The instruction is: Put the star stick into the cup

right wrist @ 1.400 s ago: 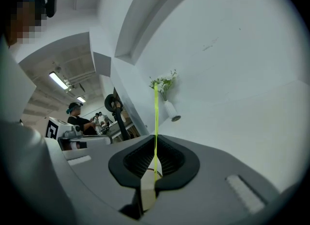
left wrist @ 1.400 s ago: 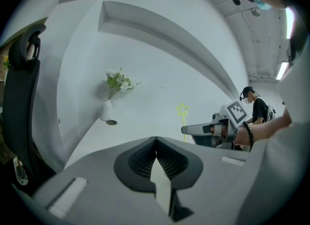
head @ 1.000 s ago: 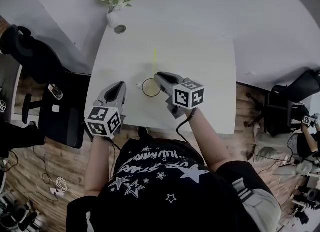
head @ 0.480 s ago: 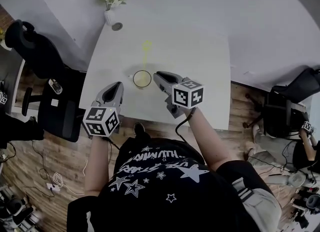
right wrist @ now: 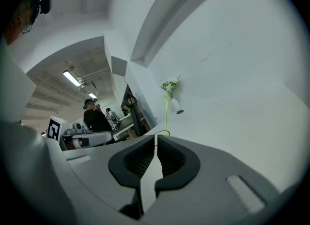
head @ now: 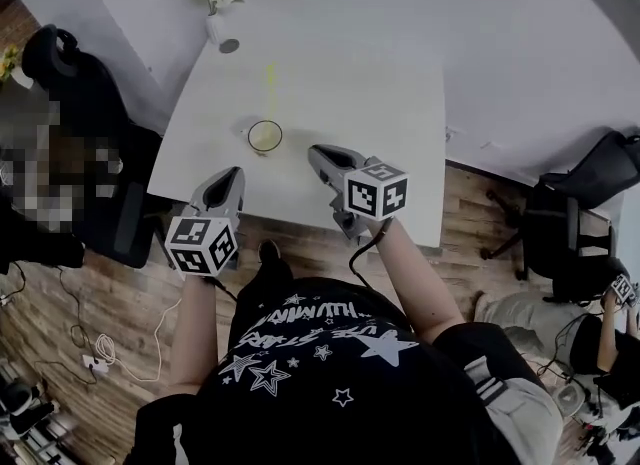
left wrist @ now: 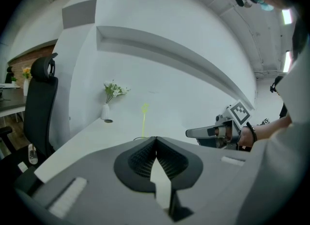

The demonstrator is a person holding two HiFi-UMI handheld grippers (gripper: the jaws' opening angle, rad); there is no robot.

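Note:
A pale cup (head: 265, 136) stands on the white table (head: 380, 153), and the thin yellow-green star stick (head: 270, 81) rises out of it. My left gripper (head: 235, 172) hangs over the table's near edge, below and left of the cup, its jaws shut on nothing. To the right of the cup, my right gripper (head: 316, 153) is also shut and empty. In the left gripper view the star stick (left wrist: 144, 120) stands beyond the closed jaws. In the right gripper view the star stick (right wrist: 166, 115) and the cup's rim (right wrist: 162, 132) show just past the jaw tips.
A white vase of flowers (head: 218, 21) and a small round object (head: 229, 46) sit at the table's far left corner. A black office chair (head: 75, 103) stands to the left of the table, another (head: 590, 213) to the right. People stand in the room behind (right wrist: 97, 117).
Both grippers have drawn back from the cup toward the table's near edge, and the table now looks farther off. The star stick stays standing in the cup.

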